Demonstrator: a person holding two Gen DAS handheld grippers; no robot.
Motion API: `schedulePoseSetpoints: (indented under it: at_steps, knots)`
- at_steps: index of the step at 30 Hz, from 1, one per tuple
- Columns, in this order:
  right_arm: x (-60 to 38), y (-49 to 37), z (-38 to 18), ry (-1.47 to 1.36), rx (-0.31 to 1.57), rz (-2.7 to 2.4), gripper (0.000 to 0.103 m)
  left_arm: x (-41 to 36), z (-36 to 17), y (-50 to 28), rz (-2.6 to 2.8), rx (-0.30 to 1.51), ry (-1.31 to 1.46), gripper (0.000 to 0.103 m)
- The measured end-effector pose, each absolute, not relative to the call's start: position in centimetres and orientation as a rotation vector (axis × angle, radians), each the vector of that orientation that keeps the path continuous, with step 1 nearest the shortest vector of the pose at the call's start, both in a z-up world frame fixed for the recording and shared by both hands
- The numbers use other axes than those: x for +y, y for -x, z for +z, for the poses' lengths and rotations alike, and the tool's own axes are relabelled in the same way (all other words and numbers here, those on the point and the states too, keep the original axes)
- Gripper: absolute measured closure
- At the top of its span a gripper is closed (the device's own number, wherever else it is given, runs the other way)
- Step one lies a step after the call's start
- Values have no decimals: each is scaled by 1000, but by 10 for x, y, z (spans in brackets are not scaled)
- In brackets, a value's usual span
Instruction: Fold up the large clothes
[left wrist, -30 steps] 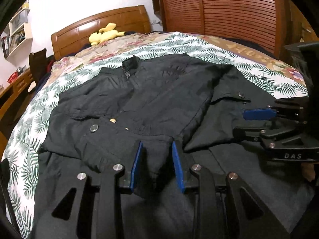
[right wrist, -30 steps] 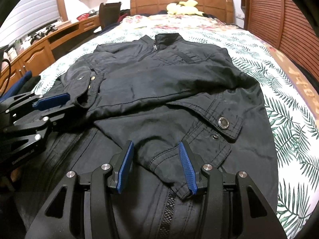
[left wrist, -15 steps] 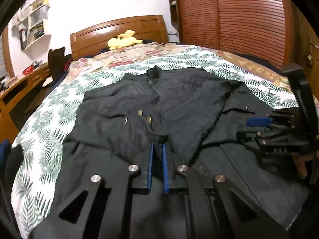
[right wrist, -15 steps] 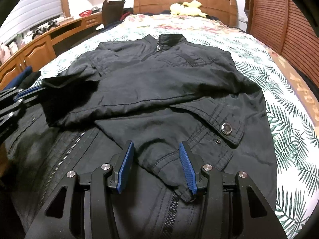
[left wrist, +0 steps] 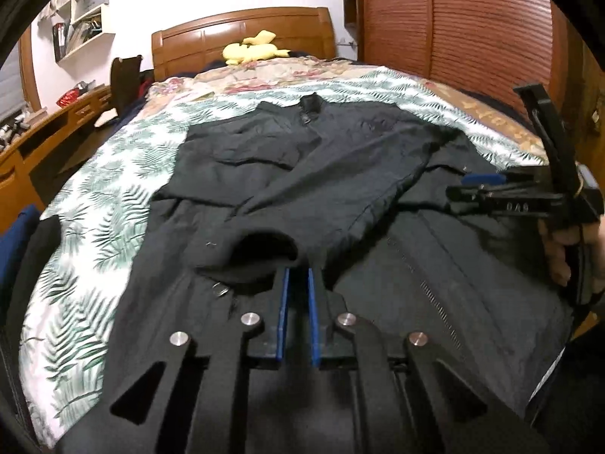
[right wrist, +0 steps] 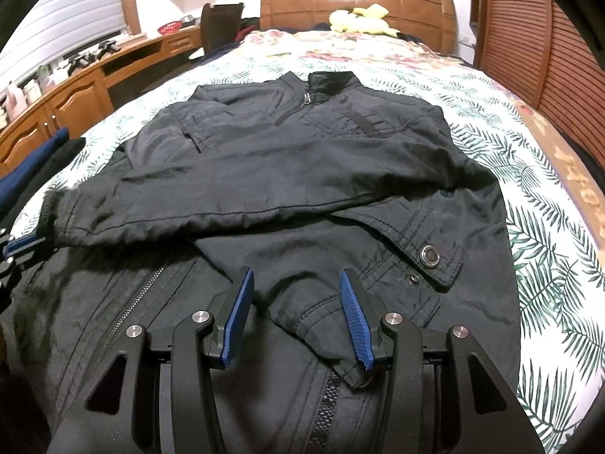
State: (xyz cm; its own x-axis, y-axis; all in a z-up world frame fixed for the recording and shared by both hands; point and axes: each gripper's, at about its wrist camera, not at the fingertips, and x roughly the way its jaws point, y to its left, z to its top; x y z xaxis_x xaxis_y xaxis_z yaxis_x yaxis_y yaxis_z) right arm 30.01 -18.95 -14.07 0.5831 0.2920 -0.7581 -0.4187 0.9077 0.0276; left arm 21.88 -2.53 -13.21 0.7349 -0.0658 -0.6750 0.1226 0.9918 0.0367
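Observation:
A black zip jacket lies front-up on the bed, collar toward the headboard. My left gripper is shut on the cuff of one sleeve, its blue pads close together on the fabric. In the right wrist view that sleeve stretches across the jacket to the left gripper at the left edge. My right gripper stands open over the other sleeve's cuff, which lies between its fingers. It also shows side-on as the right gripper, held by a hand.
The bed has a leaf-print cover and a wooden headboard with a yellow plush toy in front of it. A wooden desk runs along the left. Slatted wooden doors stand on the right. Dark blue cloth lies at the bed's left edge.
The left gripper's jaws closed on the sleeve cuff and drew the sleeve out sideways, to the left in the right wrist view. The right gripper has stayed put, equally wide.

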Motion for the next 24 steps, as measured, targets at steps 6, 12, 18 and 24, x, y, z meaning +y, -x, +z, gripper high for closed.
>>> schedulePoseSetpoints:
  at_steps: [6,12,18,24]
  knots:
    - [-186,-301,-141,174,853,420,55,2,-128,-194,-87,758,-59,85]
    - [-180,-302,-142,190,852,425,55,38,-132,-170,-21,797,-57,80]
    - [-178,-302,-142,194,850,424,55,74,-143,-151,36,850,-32,79]
    - [-177,-302,-142,201,856,424,55,94,-157,-146,47,901,1,73]
